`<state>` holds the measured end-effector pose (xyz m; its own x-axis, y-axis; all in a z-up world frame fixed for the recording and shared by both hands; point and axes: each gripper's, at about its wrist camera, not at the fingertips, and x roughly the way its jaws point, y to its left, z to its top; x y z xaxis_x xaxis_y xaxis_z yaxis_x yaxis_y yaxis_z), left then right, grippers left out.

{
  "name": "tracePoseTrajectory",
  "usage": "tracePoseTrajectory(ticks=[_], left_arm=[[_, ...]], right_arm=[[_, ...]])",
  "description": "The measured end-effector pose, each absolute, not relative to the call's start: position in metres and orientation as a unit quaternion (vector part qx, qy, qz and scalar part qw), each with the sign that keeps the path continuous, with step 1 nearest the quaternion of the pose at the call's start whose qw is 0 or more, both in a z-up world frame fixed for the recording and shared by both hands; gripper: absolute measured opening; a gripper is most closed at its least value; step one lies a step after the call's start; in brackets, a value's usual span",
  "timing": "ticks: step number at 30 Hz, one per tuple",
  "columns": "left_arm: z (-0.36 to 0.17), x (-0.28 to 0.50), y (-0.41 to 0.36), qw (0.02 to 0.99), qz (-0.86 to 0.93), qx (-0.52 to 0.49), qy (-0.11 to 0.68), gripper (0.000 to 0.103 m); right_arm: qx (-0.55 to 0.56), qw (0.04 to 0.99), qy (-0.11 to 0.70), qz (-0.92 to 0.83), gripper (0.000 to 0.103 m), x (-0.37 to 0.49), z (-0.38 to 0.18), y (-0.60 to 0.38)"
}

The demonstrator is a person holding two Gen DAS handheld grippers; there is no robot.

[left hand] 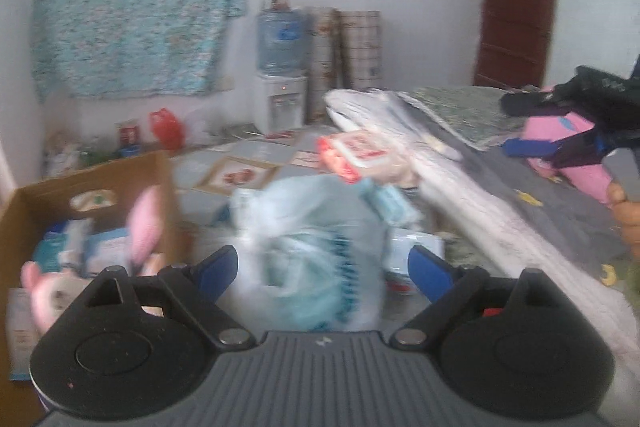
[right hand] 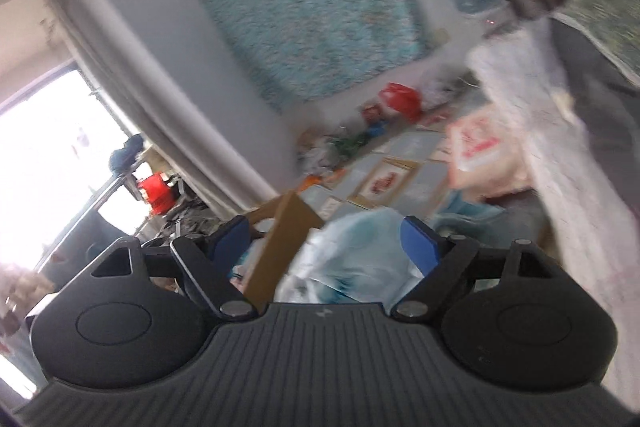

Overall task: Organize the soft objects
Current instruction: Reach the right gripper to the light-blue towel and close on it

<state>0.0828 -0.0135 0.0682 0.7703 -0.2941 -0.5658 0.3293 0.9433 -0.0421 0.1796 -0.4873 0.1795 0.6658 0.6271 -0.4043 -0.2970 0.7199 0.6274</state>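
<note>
In the left wrist view my left gripper (left hand: 322,269) is open, its blue fingers either side of a light blue soft bundle in clear plastic (left hand: 316,247). I cannot tell if they touch it. A cardboard box (left hand: 100,173) at the left holds a pink plush rabbit (left hand: 144,223) and packets. My right gripper (left hand: 560,143) shows at the far right, over a pink plush (left hand: 560,131) on the bed. In the blurred right wrist view my right gripper (right hand: 324,239) is open and empty above the box edge (right hand: 280,247) and the blue bundle (right hand: 360,255).
A bed with a white blanket (left hand: 460,195) and grey cover (left hand: 560,211) fills the right. A pink-and-red packet (left hand: 360,155) lies by the bed edge. Picture frames (left hand: 236,175) lie on the floor. A water dispenser (left hand: 280,67) stands at the far wall.
</note>
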Motion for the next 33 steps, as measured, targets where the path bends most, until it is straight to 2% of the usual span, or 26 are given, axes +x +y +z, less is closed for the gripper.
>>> tracePoseTrajectory(ticks=[12,21,33], left_arm=[[0.025,0.095,-0.078,0.931,-0.206,0.04,0.299,0.091],[0.012,0.118,-0.095,0.925,-0.212,0.033,0.315,0.075],[0.003,0.123,-0.092,0.916,-0.217,0.02,0.335,0.075]], right_arm=[[0.282,0.842,0.382,0.256,0.083,0.214,0.11,-0.462],[0.339,0.815,0.408,0.234,0.081,0.274,0.083,-0.467],[0.383,0.77,0.469,0.2,0.08,0.371,0.02,-0.442]])
